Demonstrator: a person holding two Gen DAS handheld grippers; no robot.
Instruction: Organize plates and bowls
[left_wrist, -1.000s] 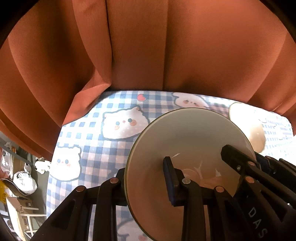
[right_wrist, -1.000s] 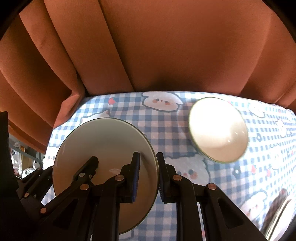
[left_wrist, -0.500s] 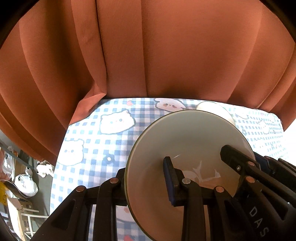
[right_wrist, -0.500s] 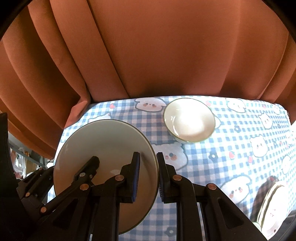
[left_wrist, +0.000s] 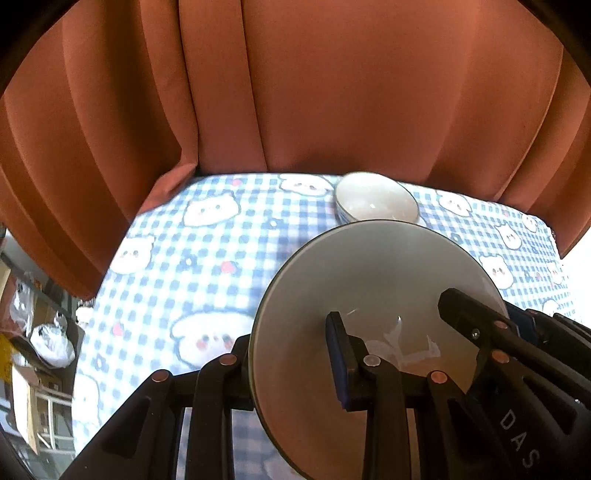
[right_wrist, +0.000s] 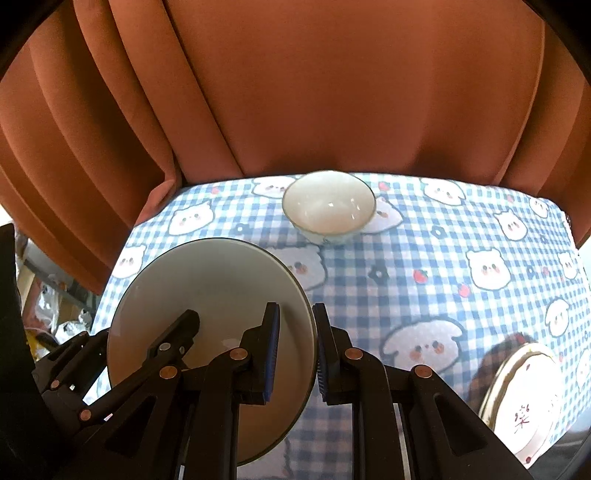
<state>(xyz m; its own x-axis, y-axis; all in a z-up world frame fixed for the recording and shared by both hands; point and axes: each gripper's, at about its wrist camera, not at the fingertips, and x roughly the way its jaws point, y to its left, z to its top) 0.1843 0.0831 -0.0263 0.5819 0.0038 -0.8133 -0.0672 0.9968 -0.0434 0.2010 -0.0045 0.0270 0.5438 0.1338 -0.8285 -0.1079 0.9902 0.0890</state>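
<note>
A pale grey plate (left_wrist: 369, 280) hangs tilted above the checked tablecloth, and both grippers hold it. My left gripper (left_wrist: 291, 343) is shut on its left rim, one finger behind the plate and one on its face. My right gripper (right_wrist: 295, 325) is shut on the opposite rim of the same plate (right_wrist: 210, 288). Each gripper shows in the other's view: the right one (left_wrist: 461, 306) and the left one (right_wrist: 184, 325). A white bowl (right_wrist: 328, 206) stands upright at the table's far edge, apart from the plate; the left wrist view shows this bowl (left_wrist: 376, 201) just beyond the plate's rim.
A blue-and-white checked tablecloth (right_wrist: 424, 295) with bear faces covers the table. A rust-orange curtain (right_wrist: 314, 92) hangs right behind the far edge. A patterned plate with a gold rim (right_wrist: 524, 398) lies at the near right. Clutter and bags (left_wrist: 51, 343) sit off the table's left side.
Both grippers, still shut on the grey plate, have drawn back from the curtain and risen. The white bowl now looks smaller and farther off, and more tablecloth shows.
</note>
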